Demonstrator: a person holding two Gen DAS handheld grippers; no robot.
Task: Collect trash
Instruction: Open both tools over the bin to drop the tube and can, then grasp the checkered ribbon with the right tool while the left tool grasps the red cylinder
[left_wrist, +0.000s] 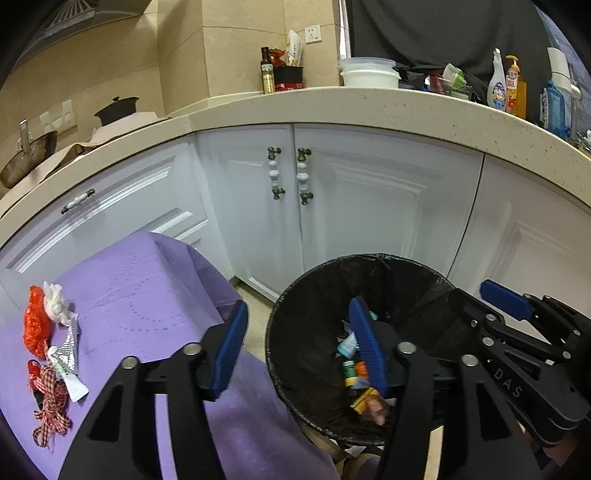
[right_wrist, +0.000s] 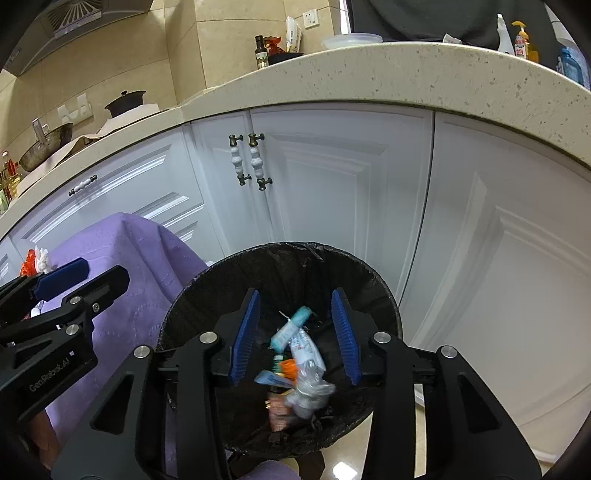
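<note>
A: What fills the far side?

B: White cabinets (left_wrist: 369, 206) under a speckled counter (left_wrist: 332, 107). On the counter stand bottles (left_wrist: 496, 83) at the right, a white tub (left_wrist: 369, 74) in the middle and a dark pot (left_wrist: 116, 109) at the left.

A: And nearer?

B: At the left, a table under a purple cloth (left_wrist: 147, 295). Just right of it, on the floor, a bin (right_wrist: 207, 291) lined with a black bag.

A: Where is the trash?

B: In two places. Some lies at the bottom of the bin: a pale blue tube (right_wrist: 291, 326), a clear crumpled wrapper (right_wrist: 310, 387) and small orange and yellow packets. The tube and wrapper look blurred in the right wrist view. The rest lies on the cloth at its left edge: an orange bag (left_wrist: 37, 325), a white wad (left_wrist: 55, 302), a silver wrapper (left_wrist: 66, 354) and a red checked ribbon (left_wrist: 51, 406).

A: The left gripper (left_wrist: 301, 347)?

B: Its jaws stand wide with nothing between the pads. Its right finger (left_wrist: 365, 347) hangs over the bin's mouth, the left one over the cloth's edge.

A: The right gripper (right_wrist: 297, 336)?

B: It hangs over the bin's mouth, pointing down into it. Its jaws are parted about halfway, and the pads touch nothing; the trash seen between them lies below in the bin.
</note>
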